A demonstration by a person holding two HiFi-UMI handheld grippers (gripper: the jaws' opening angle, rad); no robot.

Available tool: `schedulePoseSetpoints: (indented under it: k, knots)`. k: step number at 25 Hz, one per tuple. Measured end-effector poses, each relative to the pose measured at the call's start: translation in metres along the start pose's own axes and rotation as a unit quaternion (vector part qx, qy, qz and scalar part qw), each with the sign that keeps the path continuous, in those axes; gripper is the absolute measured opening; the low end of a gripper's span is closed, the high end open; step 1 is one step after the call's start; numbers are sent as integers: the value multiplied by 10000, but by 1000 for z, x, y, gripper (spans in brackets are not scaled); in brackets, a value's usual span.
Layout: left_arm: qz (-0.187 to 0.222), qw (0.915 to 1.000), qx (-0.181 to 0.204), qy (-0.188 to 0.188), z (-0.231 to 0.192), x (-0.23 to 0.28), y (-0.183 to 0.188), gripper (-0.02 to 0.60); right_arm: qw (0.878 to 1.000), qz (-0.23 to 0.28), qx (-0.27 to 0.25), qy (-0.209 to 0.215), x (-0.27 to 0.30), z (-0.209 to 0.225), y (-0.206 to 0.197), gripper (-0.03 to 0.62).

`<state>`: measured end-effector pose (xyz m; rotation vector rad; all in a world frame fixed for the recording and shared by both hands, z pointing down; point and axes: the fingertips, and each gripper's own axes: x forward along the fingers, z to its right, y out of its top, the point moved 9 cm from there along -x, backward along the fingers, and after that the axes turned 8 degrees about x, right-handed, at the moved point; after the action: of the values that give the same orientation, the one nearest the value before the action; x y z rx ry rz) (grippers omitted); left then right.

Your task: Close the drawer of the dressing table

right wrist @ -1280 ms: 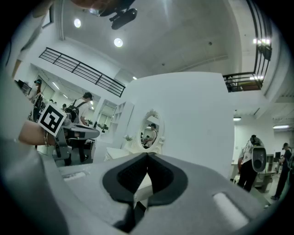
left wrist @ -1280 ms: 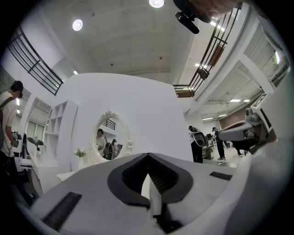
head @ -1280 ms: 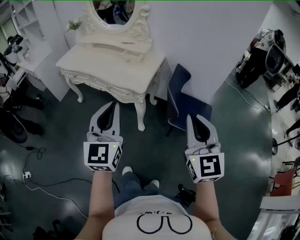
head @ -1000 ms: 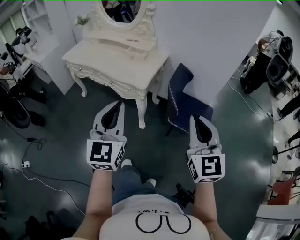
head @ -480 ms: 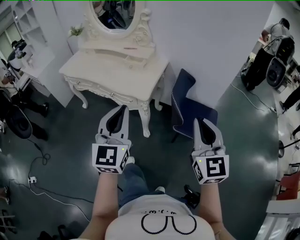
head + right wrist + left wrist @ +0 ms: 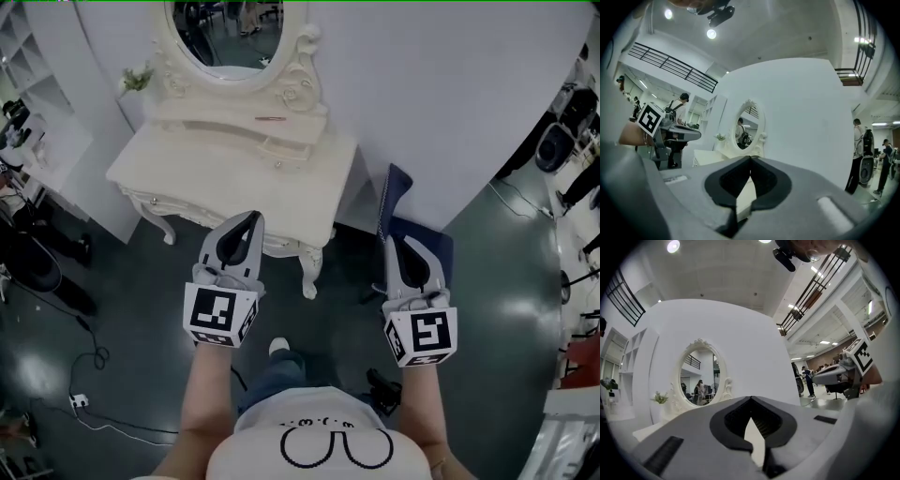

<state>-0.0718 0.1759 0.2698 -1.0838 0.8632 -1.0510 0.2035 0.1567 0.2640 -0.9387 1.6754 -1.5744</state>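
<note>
The cream dressing table (image 6: 202,183) with its oval mirror (image 6: 225,33) stands against the white wall. A small drawer (image 6: 281,150) under the mirror sticks out a little over the tabletop. My left gripper (image 6: 255,217) is shut and empty, its tip over the table's front edge. Further right, my right gripper (image 6: 389,242) is shut and empty over the floor, beside the table's right leg. In the left gripper view the shut left gripper (image 6: 751,398) points level at the mirror (image 6: 701,373). The right gripper (image 6: 751,158) in its own view also faces the mirror (image 6: 749,126).
A dark blue chair (image 6: 412,234) leans at the wall right of the table. White shelving (image 6: 37,159) stands at the left. Cables (image 6: 89,366) lie on the dark floor at lower left. A thin pink stick (image 6: 272,118) lies on the shelf under the mirror.
Both grippers have moved forward toward the dressing table, which now sits closer and larger in view. The left tip now overlaps the table's front edge. Both stay shut.
</note>
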Motion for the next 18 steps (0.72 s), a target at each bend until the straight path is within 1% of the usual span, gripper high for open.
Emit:
schedulePoseSetpoints:
  k: [4, 8, 12, 15, 18]
  knots:
    - [60, 9996, -124, -228, -51, 29, -17, -3, 9999, -93, 35, -141, 53, -22, 0, 0]
    - [118, 9984, -250, -496, -84, 51, -33, -3, 9995, -232, 0, -237, 92, -38, 0, 0]
    - [67, 9973, -512, -520, -106, 70, -56, -3, 9987, -435, 2, -254, 120, -42, -11, 0]
    - [-18, 9966, -699, -432, -118, 83, -71, -2, 9981, -529, 33, -309, 138, -36, -18, 0]
    - [50, 9955, -862, -387, -126, 96, -81, -2, 9980, -543, 93, -304, 155, -29, -26, 0]
